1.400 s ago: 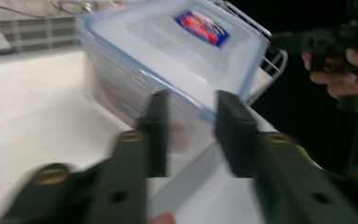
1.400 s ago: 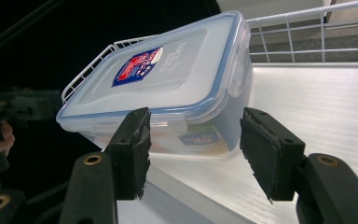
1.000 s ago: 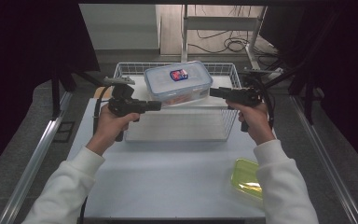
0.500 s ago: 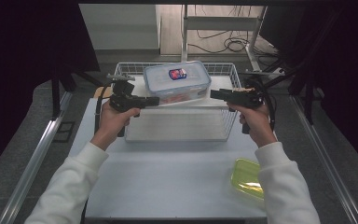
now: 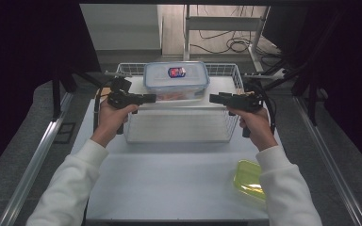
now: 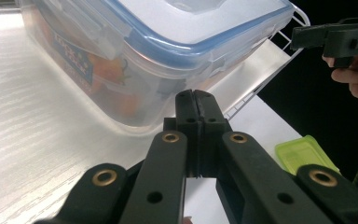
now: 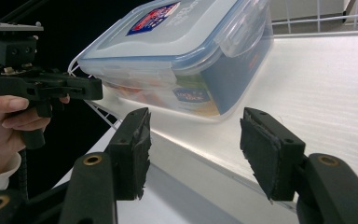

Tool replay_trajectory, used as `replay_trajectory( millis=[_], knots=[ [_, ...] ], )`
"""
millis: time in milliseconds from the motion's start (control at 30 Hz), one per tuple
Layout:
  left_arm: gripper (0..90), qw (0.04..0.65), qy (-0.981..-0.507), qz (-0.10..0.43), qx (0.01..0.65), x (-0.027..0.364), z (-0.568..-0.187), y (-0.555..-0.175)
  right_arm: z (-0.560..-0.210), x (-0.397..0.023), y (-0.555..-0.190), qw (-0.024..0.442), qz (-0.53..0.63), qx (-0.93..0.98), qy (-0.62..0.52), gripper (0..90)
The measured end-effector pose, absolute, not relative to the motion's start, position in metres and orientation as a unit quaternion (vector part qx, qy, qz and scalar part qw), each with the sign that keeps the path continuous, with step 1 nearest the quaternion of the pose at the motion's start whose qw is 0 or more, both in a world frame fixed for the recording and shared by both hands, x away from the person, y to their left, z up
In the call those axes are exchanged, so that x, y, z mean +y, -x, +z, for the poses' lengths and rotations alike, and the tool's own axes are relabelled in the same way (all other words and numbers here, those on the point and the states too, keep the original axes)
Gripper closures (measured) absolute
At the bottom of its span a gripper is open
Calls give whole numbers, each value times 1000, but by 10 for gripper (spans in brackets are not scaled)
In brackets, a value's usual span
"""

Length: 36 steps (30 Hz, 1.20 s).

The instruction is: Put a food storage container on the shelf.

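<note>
A clear food container (image 5: pixel 176 80) with a blue-rimmed clip lid and a red-blue label stands at the back of a white wire basket (image 5: pixel 179 135). In the left gripper view the container (image 6: pixel 140 51) lies just beyond my left gripper (image 6: pixel 196 96), whose jaws are pressed together on nothing. My left gripper (image 5: pixel 150 98) hovers at the basket's left side. My right gripper (image 5: pixel 213 98) hovers at its right side, apart from the container. In the right gripper view the right gripper (image 7: pixel 195 139) is open, and the container (image 7: pixel 182 51) sits ahead of it, untouched.
A yellow-green lid (image 5: pixel 250 180) lies flat near the table's front right corner, also seen as the lid (image 6: pixel 305 154). The white table (image 5: pixel 169 179) has dark frames and metal rails on both sides. Cables lie on the floor behind.
Both grippers have drawn outward, away from the container's sides. The container has settled a little farther back in the basket and stands free.
</note>
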<state>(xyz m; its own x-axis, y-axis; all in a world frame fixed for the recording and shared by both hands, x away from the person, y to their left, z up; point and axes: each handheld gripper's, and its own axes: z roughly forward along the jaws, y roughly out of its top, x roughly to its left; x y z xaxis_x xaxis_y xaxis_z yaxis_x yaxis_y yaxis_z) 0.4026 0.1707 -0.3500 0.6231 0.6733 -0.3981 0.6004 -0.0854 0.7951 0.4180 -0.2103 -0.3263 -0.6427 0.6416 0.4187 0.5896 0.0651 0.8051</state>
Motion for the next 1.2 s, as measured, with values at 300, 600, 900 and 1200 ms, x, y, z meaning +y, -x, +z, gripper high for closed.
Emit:
replay_trajectory(
  millis=[300, 600, 900, 1200],
  knots=[
    [900, 527, -735, 41, 424, 176, -345, -392, -330, -215, -413, 25, 543, 728, -417, 424],
    [764, 519, -735, 57, 433, 184, -356, -353, -345, -227, -392, 28, 545, 732, -408, 419],
    [385, 501, -739, 55, 446, 189, -391, -312, -368, -238, -365, 30, 537, 741, -402, 375],
    [319, 496, -745, 36, 446, 195, -434, -291, -394, -248, -336, 42, 506, 761, -403, 378]
  ],
)
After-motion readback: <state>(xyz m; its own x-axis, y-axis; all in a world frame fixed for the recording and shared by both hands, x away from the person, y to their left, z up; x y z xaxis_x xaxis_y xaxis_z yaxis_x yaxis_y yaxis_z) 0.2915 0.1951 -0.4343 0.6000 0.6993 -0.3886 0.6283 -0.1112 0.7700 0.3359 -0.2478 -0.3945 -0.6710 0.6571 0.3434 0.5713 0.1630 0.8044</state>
